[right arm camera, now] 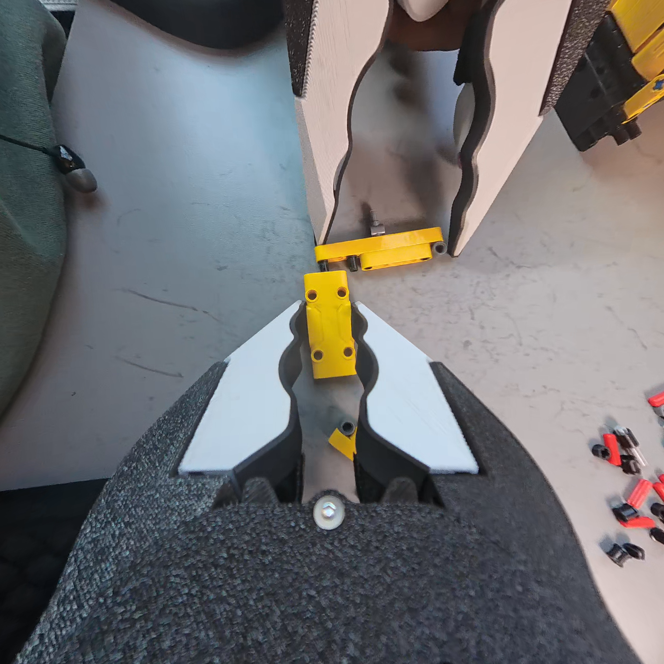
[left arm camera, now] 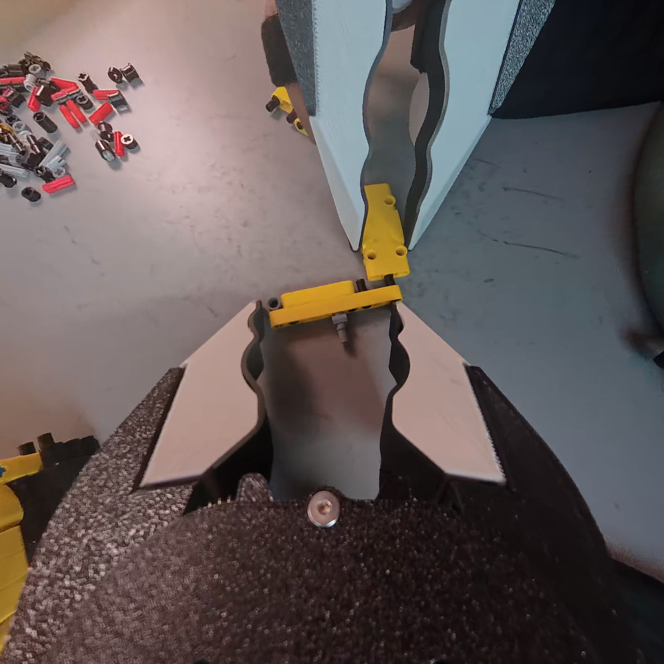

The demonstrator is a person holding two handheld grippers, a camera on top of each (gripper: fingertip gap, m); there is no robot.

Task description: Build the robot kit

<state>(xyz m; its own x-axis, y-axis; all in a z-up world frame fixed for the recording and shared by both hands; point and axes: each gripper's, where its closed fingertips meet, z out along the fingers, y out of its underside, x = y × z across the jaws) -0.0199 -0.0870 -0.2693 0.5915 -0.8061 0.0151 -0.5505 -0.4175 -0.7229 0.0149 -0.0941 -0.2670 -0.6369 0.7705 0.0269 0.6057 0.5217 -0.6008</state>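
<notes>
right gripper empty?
No: the right gripper is shut on a yellow panel piece pinched between its pads.

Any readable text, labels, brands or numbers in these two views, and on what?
None. The yellow panel piece in the right gripper, the yellow beam assembly in the left gripper, the loose pins and the table show no writing.
</notes>
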